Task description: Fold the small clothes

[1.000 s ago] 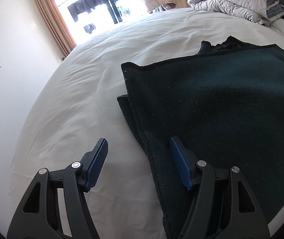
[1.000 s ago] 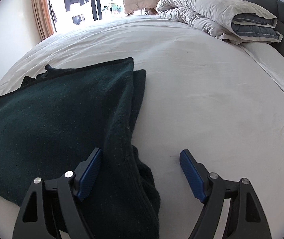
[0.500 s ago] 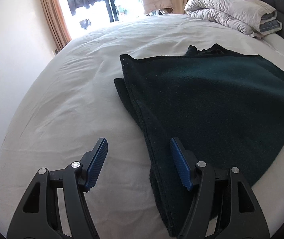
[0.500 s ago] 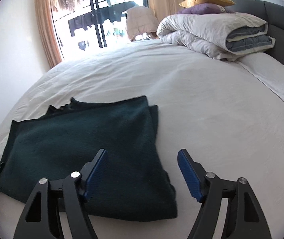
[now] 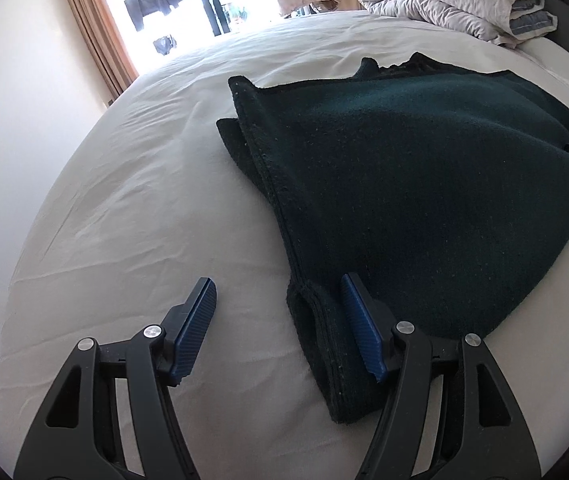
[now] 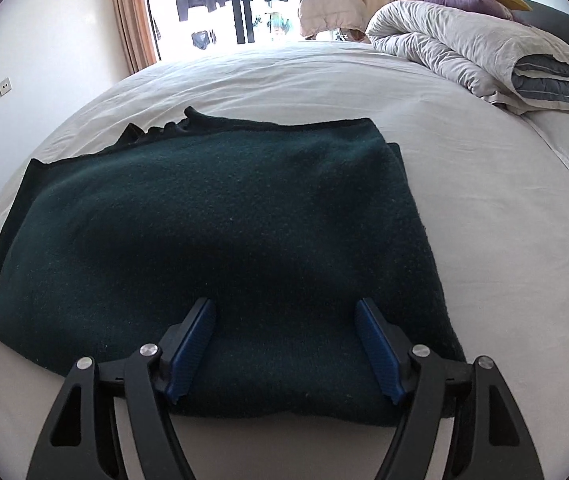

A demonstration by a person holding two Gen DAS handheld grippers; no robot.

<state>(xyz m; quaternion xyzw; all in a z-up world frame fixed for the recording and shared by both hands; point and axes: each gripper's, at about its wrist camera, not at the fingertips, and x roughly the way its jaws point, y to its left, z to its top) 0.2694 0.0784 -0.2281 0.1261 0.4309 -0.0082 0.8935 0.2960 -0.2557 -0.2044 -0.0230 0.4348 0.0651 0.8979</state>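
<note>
The dark green garment (image 5: 424, 200) is laid flat on the bed (image 5: 144, 220), already folded. At its left edge the left gripper (image 5: 278, 320) is held spread, apparently straddling the near corner; over its near hem the right gripper (image 6: 286, 344) is held wide, gripping nothing.
</note>
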